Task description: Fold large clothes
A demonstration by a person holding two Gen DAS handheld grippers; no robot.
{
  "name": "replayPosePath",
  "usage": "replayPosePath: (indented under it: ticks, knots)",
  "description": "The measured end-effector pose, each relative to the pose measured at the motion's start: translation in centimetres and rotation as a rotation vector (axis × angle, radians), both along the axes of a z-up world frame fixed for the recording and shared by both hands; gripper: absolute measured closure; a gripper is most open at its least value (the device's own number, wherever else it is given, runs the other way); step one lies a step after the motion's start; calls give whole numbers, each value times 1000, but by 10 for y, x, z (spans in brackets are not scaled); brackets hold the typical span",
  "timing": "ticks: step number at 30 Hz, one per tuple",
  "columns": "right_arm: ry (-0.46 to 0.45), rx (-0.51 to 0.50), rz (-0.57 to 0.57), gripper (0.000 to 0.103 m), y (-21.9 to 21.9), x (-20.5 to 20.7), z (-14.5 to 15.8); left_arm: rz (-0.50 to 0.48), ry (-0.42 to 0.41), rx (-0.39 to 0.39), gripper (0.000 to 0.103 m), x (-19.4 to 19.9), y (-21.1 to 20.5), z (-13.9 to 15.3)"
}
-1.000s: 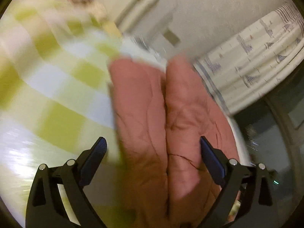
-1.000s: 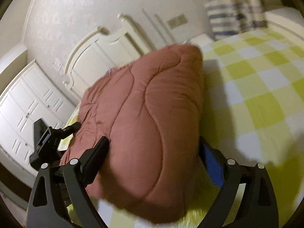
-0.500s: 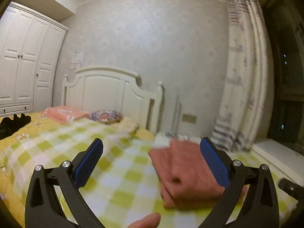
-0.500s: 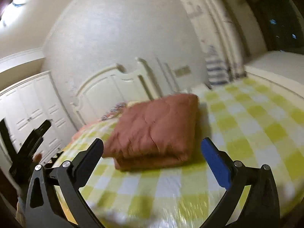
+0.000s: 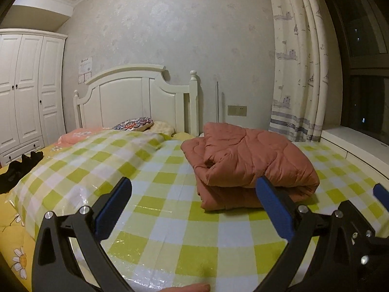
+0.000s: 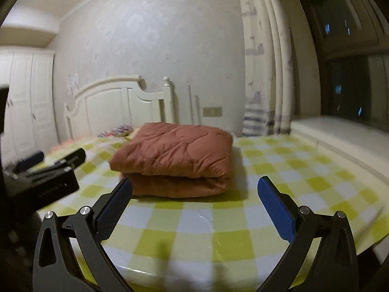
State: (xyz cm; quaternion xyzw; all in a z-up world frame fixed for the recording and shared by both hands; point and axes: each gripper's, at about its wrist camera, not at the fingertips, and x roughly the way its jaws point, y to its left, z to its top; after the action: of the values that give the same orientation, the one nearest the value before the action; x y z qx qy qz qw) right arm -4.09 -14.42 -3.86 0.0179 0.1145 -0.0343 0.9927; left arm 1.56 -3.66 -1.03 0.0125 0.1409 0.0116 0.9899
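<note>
Rust quilted garment [image 5: 248, 160] beyond spread jaws

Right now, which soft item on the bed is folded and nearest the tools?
The rust-brown quilted garment, folded on the checkered cover; the patterned pillow lies by the headboard.

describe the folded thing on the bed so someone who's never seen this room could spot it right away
Find the white headboard against the wall, then the bed's green-and-white checked cover in front of it. On the curtain side lies the folded quilted garment, a puffy rust-red bundle doubled over in thick layers, the only plain reddish-brown thing on the checks.
</note>
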Motion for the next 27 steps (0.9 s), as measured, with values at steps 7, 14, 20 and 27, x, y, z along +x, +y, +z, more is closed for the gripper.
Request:
replayPosePath:
  ticks: [7, 14, 20, 27]
  knots:
    - [-1, -36, -30, 4, 0, -2, -2, 2, 26, -13, 2, 4, 4, -4]
    - [-5, -24, -23, 4, 0, -4, -2, 6, 23, -17, 2, 2, 5, -3]
    - [-12, -9, -28, 4, -3, -5, -1, 3, 28, -12, 2, 2, 4, -3]
    - [-13, -6, -29, 4, -3, -5, -1, 3, 28, -13, 2, 2, 5, -3]
